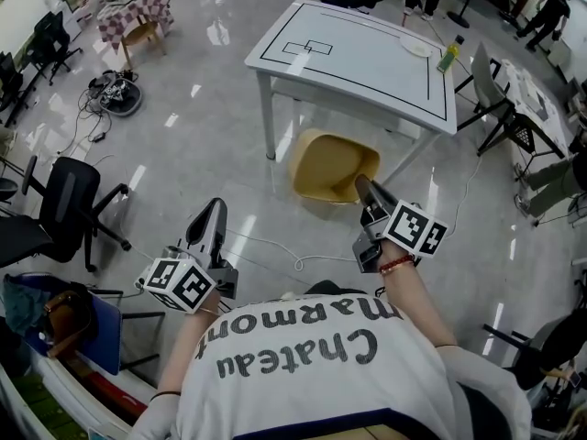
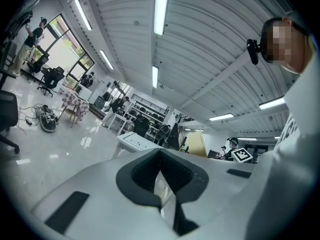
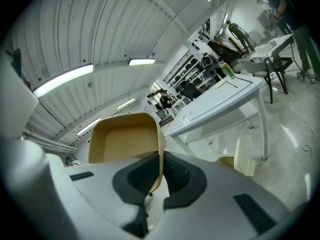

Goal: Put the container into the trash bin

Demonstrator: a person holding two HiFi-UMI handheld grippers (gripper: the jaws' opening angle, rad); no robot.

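A tan, shallow container (image 1: 333,165) hangs over the floor in front of the white table (image 1: 358,58). My right gripper (image 1: 361,185) is shut on its near rim. In the right gripper view the container (image 3: 122,136) stands up above the jaws, its thin wall pinched between the dark pads (image 3: 176,173). Below the table on the floor I see a beige thing with a white panel (image 3: 239,163); whether it is the trash bin I cannot tell. My left gripper (image 1: 215,209) is held low at the left, shut and holding nothing (image 2: 160,153).
On the table's far right stand a plate (image 1: 415,47) and a green bottle (image 1: 449,55). A black office chair (image 1: 69,204) is at the left and a white cable (image 1: 275,250) runs across the floor. More chairs (image 1: 500,108) crowd the right side.
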